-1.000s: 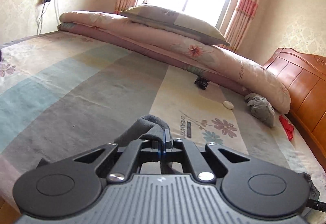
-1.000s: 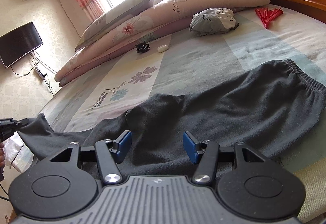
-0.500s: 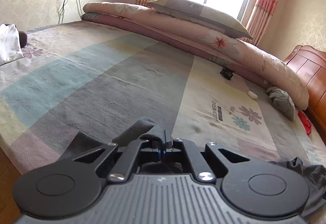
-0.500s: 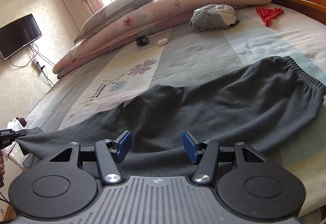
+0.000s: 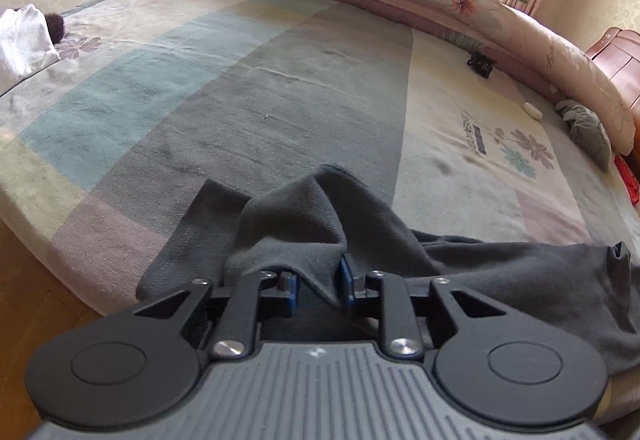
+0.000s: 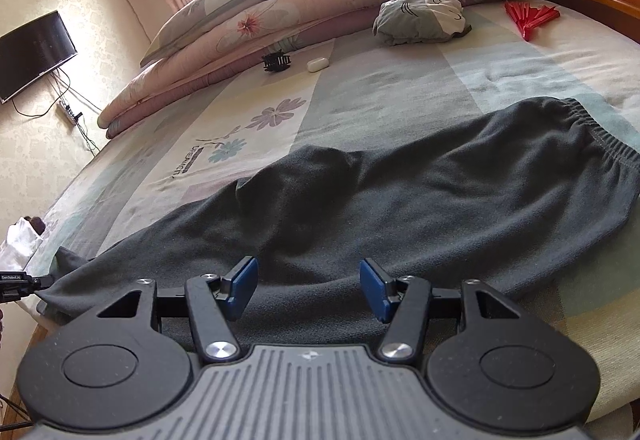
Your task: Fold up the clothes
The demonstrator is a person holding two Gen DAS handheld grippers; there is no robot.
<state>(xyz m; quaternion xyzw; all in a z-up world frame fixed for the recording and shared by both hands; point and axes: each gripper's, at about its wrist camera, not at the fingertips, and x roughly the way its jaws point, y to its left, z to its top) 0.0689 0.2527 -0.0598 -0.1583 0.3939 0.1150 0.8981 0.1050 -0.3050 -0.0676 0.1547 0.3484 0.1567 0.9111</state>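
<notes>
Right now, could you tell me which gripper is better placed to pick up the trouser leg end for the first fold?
Left. The left gripper is open right at the cuff of the dark grey trousers; the right gripper hovers open over their middle.

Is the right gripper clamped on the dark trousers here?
No, the right gripper hangs with its jaws wide apart above the trousers, gripping nothing.

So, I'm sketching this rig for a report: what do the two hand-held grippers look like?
Both match. The left gripper and right gripper each have a grey ribbed body with a small pale logo, two round black discs at the sides, and black linkage arms joined by silver screws. The jaws carry blue pads. No cables or sleeves show on them.
</notes>
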